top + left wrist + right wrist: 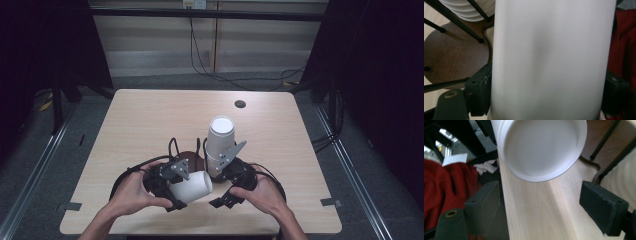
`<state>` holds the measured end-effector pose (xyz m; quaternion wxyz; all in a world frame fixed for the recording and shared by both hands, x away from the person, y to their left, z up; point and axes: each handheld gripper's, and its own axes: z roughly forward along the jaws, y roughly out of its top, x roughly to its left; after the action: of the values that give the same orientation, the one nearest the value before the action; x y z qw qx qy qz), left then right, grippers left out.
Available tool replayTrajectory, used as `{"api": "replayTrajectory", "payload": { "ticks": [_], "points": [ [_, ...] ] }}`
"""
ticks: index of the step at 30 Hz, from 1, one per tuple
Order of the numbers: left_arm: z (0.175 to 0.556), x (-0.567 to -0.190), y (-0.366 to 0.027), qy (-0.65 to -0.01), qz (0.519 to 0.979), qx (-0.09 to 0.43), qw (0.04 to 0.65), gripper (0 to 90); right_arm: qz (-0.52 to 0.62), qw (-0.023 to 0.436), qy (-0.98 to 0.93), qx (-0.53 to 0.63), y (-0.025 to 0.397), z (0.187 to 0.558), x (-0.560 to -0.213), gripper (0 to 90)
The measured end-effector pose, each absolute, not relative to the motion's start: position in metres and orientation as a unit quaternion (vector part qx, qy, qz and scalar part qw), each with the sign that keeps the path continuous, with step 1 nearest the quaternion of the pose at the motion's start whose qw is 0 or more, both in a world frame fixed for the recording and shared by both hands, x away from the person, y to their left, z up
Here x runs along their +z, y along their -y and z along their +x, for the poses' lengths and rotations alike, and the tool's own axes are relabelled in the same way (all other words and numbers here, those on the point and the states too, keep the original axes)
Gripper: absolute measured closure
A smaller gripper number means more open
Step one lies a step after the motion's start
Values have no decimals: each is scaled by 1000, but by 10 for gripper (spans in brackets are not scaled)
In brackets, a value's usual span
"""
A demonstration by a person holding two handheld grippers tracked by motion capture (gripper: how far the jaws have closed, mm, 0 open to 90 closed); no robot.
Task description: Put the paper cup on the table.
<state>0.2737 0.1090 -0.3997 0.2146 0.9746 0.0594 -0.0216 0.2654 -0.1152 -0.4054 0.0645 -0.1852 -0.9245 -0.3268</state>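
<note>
White cup point(192, 187) on its side, pinched btwn left claw point(176, 192) jaws; right claw point(226, 198) spread.

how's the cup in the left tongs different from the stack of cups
The single cup lies tipped on its side, clamped in the left tongs; the cup stack stands upright on a wire holder. The single cup is one cup; the stack is several nested and taller. Both are plain white.

Bare table point(150, 120) far and left; cup stack point(220, 142) and wire stand point(187, 150) crowding centre.
</note>
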Motion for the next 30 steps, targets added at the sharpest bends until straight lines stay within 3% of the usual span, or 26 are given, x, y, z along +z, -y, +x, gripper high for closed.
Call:
{"api": "replayTrajectory", "payload": {
  "ticks": [5, 9, 21, 30],
  "points": [
    [271, -404, -105, -53, 978, -21, 202, 171, -176, 80, 932, -307, 106, 266, -412, 158],
    [266, -407, -100, -44, 980, -29, 191, 174, -177, 82, 933, -302, 103, 267, -413, 210],
    [267, -415, -93, -34, 982, -38, 183, 173, -169, 108, 935, -291, 95, 266, -418, 150],
    [263, -418, -89, -28, 981, -49, 186, 173, -151, 115, 934, -301, 89, 264, -418, 183]
  ]
}}
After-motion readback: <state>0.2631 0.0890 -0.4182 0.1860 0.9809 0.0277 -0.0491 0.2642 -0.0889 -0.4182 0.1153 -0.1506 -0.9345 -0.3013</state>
